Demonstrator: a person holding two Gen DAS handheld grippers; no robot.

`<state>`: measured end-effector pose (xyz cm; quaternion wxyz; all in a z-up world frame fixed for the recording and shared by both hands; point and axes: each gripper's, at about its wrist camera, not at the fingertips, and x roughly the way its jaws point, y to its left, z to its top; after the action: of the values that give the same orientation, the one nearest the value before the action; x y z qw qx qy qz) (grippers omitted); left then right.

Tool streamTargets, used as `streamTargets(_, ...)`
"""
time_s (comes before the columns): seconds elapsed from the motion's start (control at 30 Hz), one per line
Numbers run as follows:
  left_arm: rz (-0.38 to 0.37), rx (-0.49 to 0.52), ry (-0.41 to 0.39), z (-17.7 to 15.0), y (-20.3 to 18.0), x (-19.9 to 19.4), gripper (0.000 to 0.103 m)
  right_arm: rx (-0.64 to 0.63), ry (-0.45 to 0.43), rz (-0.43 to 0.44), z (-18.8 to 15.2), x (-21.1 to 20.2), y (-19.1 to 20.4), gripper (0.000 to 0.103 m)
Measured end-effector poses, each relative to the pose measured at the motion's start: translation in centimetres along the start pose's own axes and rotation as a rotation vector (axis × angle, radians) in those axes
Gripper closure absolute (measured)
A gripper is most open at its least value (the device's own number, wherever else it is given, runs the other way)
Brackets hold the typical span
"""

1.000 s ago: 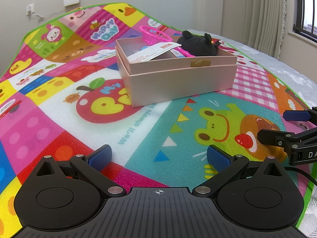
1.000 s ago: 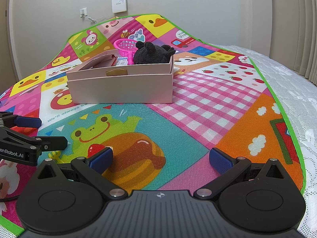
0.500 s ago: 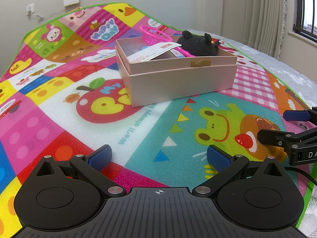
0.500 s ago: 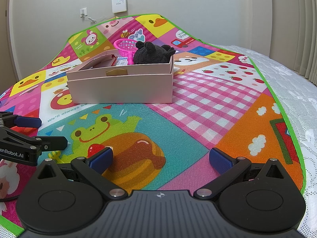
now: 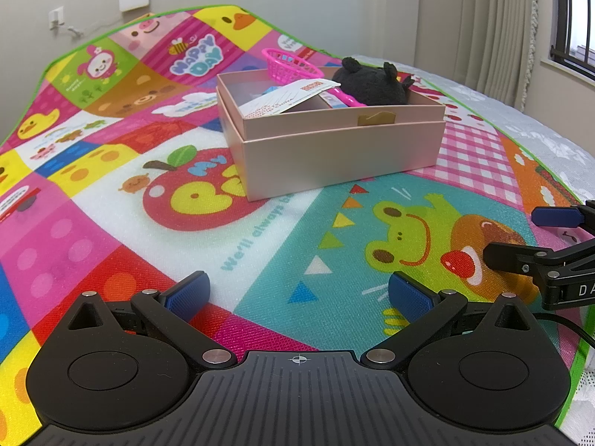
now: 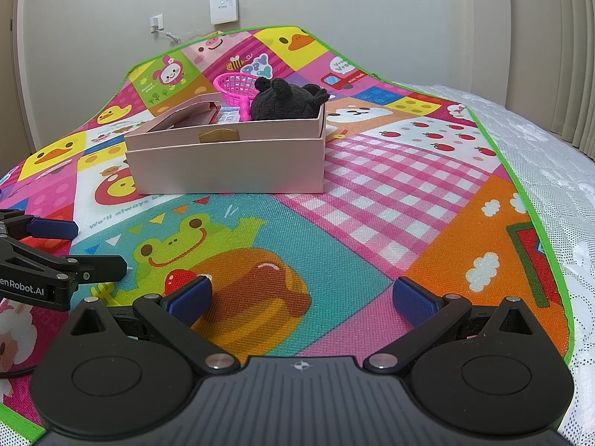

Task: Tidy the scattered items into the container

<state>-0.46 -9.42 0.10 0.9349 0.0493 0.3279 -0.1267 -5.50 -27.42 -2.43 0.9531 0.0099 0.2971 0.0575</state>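
A pink cardboard box stands on the colourful play mat. In it lie a black plush toy, a pink toy basket and a white printed card. My left gripper is open and empty, low over the mat, well short of the box. My right gripper is open and empty too, beside the left one. Each gripper shows at the edge of the other's view: the right gripper, the left gripper.
The play mat covers a bed with a white lace cover at its right edge. A wall with a white box and socket stands behind. Curtains and a window are at the right.
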Motion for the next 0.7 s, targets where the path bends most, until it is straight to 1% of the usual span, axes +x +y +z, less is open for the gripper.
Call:
streamTargets(0.43,0.000,0.001,0.001,0.01,-0.01,-0.04,0.000,0.000,0.000,0.000,0.00,0.00,0.00,0.000)
streamTargets(0.57,-0.012,-0.014,0.015,0.29,0.29,0.09,0.000,-0.001,0.001,-0.001,0.01,0.00,0.02,0.000)
streamTargets(0.7,-0.013,-0.014,0.004,0.18,0.28,-0.14,0.000,-0.001,0.000,-0.001,0.00,0.02,-0.01,0.000)
